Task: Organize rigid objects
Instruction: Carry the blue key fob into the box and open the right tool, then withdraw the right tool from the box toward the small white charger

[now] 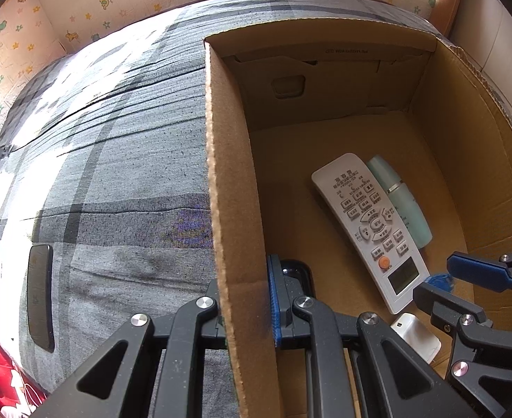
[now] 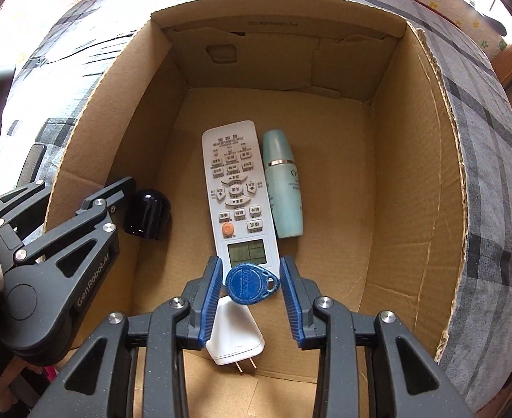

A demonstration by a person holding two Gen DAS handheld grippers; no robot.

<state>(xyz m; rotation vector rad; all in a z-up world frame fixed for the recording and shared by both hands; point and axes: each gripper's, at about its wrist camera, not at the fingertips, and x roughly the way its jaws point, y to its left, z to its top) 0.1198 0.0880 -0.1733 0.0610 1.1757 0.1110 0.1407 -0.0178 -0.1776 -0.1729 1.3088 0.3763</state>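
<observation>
A cardboard box (image 2: pixel 419 188) holds a white remote (image 2: pixel 236 188), a teal bottle (image 2: pixel 283 184), a white plug adapter (image 2: pixel 233 334), a blue key fob (image 2: pixel 250 284) and a black glossy object (image 2: pixel 147 216). My right gripper (image 2: pixel 250 299) is open over the box floor, its blue pads either side of the key fob, which lies on the adapter and remote end. My left gripper (image 1: pixel 245 299) straddles the box's left wall (image 1: pixel 228 209), jaws closed on the cardboard. The remote (image 1: pixel 371 226), bottle (image 1: pixel 400 198) and adapter (image 1: pixel 418 336) also show in the left wrist view.
The box sits on a grey plaid bedspread (image 1: pixel 116 156). A dark phone (image 1: pixel 39 296) lies on the bed left of the box. Patterned wallpaper (image 1: pixel 81 10) runs behind. The far half of the box floor (image 2: pixel 290 111) is bare cardboard.
</observation>
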